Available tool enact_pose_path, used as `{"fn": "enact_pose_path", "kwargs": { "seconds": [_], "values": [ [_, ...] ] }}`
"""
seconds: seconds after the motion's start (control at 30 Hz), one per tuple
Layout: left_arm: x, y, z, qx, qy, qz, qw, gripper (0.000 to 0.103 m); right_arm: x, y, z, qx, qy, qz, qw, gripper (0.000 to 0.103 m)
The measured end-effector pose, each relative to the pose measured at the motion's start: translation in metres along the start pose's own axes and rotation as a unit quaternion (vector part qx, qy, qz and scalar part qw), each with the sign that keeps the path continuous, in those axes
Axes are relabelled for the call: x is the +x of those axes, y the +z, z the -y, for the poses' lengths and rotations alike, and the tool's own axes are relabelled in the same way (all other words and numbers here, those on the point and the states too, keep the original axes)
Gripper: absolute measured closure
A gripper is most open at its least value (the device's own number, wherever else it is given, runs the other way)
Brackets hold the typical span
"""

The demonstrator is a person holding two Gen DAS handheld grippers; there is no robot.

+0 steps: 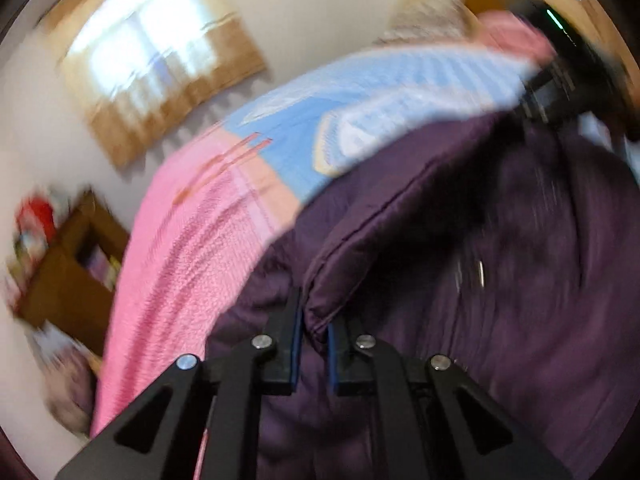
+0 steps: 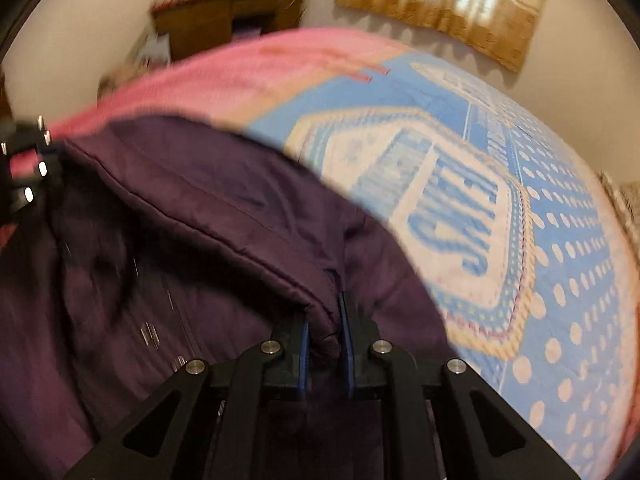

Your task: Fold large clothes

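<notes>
pinching purple jacket (image 2: pixel 224 216) over blanket (image 2: pixel 540 208)

we see pale walls (image 2: pixel 300 32), a bright window behind tan curtains (image 2: pixel 452 0), a dark wooden cabinet (image 2: pixel 228 20).

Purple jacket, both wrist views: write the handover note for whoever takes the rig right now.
Left gripper: shut on a seamed edge of the purple jacket.
Right gripper: shut on another part of that seamed edge; the left gripper shows at this view's left margin.
The jacket lies on the pink and blue bedspread, the held edge raised between the two grippers.
Done: both edge grasps. Frames are motion-blurred, so how far the fold has gone is unclear.
Left: probably carry the edge over, lay it flat, release, then continue folding.
</notes>
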State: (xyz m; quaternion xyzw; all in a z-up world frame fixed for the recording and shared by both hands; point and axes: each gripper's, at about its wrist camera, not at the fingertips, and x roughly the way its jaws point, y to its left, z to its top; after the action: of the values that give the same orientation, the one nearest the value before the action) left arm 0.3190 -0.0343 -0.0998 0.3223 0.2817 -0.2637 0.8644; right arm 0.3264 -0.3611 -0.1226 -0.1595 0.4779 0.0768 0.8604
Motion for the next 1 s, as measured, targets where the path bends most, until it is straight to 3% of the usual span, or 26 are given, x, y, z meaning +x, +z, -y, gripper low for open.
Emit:
{"fn": "enact_pose_path", "kwargs": {
  "seconds": [0.13, 0.2, 0.27, 0.37, 0.4, 0.43, 0.5, 0.6, 0.67, 0.73, 0.8, 0.83, 0.93, 1.0],
  "values": [
    [0.01, -0.021, 0.038, 0.091, 0.037, -0.023, 0.9949, 0.092, 0.009, -0.005, -0.005, -0.017, -0.012, -0.014, 1.0, 0.09],
    [0.009, -0.019, 0.039, 0.087, 0.043, -0.027, 0.9949, 0.089, 0.006, -0.003, -0.006, -0.027, -0.008, -0.026, 0.999, 0.089],
    [0.001, -0.011, 0.033, 0.067, 0.037, -0.022, 0.9969, 0.083, -0.002, -0.003, -0.002, -0.026, 0.0, -0.05, 0.998, 0.075],
    [-0.03, 0.004, 0.018, 0.038, 0.022, 0.01, 0.999, 0.049, -0.031, -0.007, 0.005, -0.017, 0.029, -0.044, 0.998, 0.049],
    [-0.044, 0.008, 0.013, 0.027, 0.016, 0.029, 0.9991, 0.028, -0.043, -0.006, 0.008, -0.007, 0.045, -0.034, 0.998, 0.048],
    [-0.067, 0.014, 0.005, 0.009, 0.008, 0.062, 0.998, 0.014, -0.056, -0.002, 0.011, 0.01, 0.06, -0.019, 0.998, 0.048],
    [-0.087, 0.027, -0.006, -0.016, 0.002, 0.108, 0.9941, 0.001, -0.071, 0.014, 0.017, 0.051, 0.076, 0.018, 0.996, 0.048],
    [-0.087, 0.059, -0.026, -0.075, 0.023, 0.149, 0.9857, 0.0, -0.068, 0.05, 0.03, 0.138, 0.096, 0.066, 0.984, 0.047],
    [-0.053, 0.083, -0.044, -0.122, 0.033, 0.125, 0.984, 0.0, -0.05, 0.071, 0.043, 0.214, 0.129, 0.086, 0.964, 0.047],
    [-0.012, 0.096, -0.057, -0.157, 0.046, 0.09, 0.9824, 0.0, -0.018, 0.09, 0.049, 0.259, 0.135, 0.069, 0.954, 0.047],
    [0.036, 0.098, -0.064, -0.199, 0.017, 0.025, 0.9796, 0.002, 0.011, 0.098, 0.047, 0.268, 0.118, 0.048, 0.955, 0.047],
    [0.059, 0.095, -0.063, -0.211, 0.007, -0.008, 0.9773, 0.009, 0.02, 0.098, 0.041, 0.261, 0.116, 0.033, 0.958, 0.047],
    [0.081, 0.077, -0.041, -0.198, -0.009, -0.05, 0.9788, 0.011, 0.037, 0.088, 0.017, 0.22, 0.11, 0.003, 0.969, 0.047],
    [0.081, 0.063, -0.023, -0.178, -0.013, -0.058, 0.9823, 0.011, 0.042, 0.078, 0.005, 0.186, 0.085, -0.003, 0.979, 0.047]
  ]
}}
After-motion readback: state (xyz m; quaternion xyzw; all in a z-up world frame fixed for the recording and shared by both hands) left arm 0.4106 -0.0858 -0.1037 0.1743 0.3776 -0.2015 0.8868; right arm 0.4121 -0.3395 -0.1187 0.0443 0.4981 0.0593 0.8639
